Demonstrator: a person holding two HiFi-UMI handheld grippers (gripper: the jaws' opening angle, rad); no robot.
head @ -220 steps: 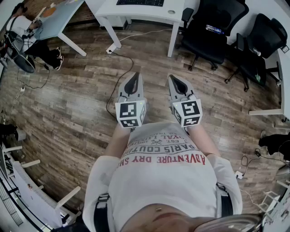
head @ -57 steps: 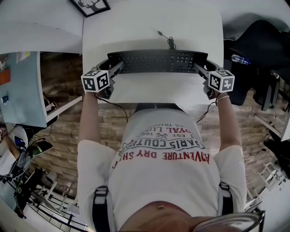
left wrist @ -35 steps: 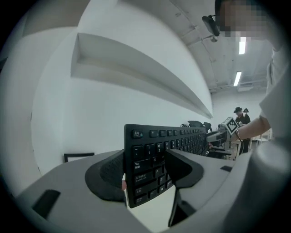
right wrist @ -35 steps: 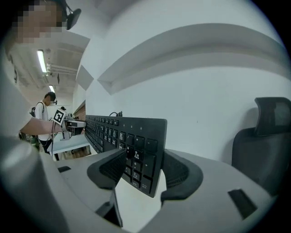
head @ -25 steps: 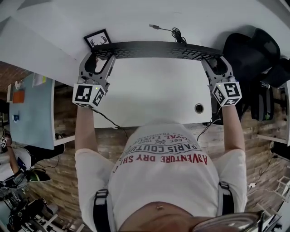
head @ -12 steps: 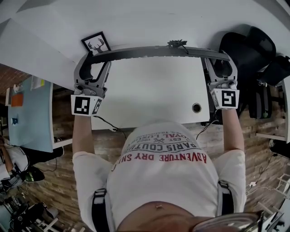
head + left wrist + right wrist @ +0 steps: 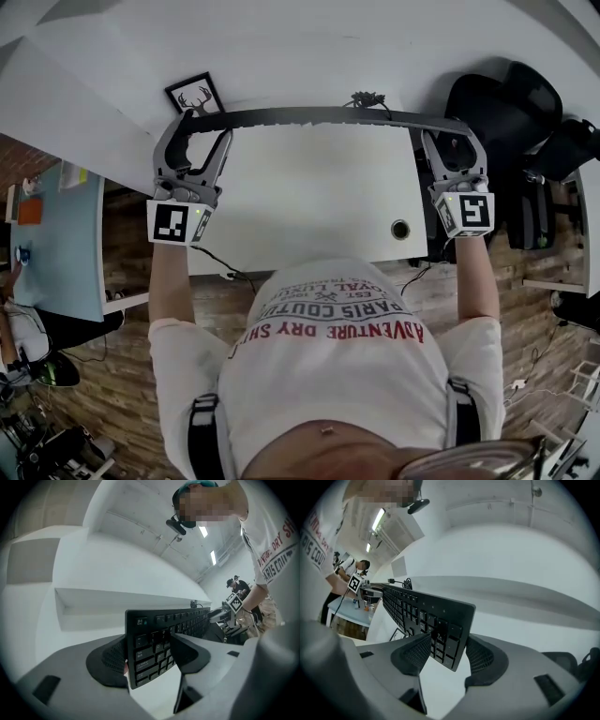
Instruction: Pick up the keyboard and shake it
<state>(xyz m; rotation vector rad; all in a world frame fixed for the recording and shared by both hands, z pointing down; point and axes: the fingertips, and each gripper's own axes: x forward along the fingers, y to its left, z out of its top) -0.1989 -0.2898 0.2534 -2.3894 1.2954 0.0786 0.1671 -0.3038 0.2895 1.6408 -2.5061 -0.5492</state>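
Note:
The black keyboard hangs in the air over the white desk, seen edge-on as a thin dark bar in the head view. My left gripper is shut on its left end, and my right gripper is shut on its right end. In the left gripper view the keyboard stands on edge between the pads, one pad on the key face and one behind, at the left gripper. In the right gripper view the keyboard runs away to the left from the right gripper. Its cable coil rides above the top edge.
A framed deer picture lies on the desk by the left gripper. A round cable hole sits near the desk's front right. A black office chair stands to the right. A pale blue table is at the left over wooden floor.
Over the last second the keyboard has tipped from showing its keys to edge-on, and both grippers have moved with it, still holding its ends.

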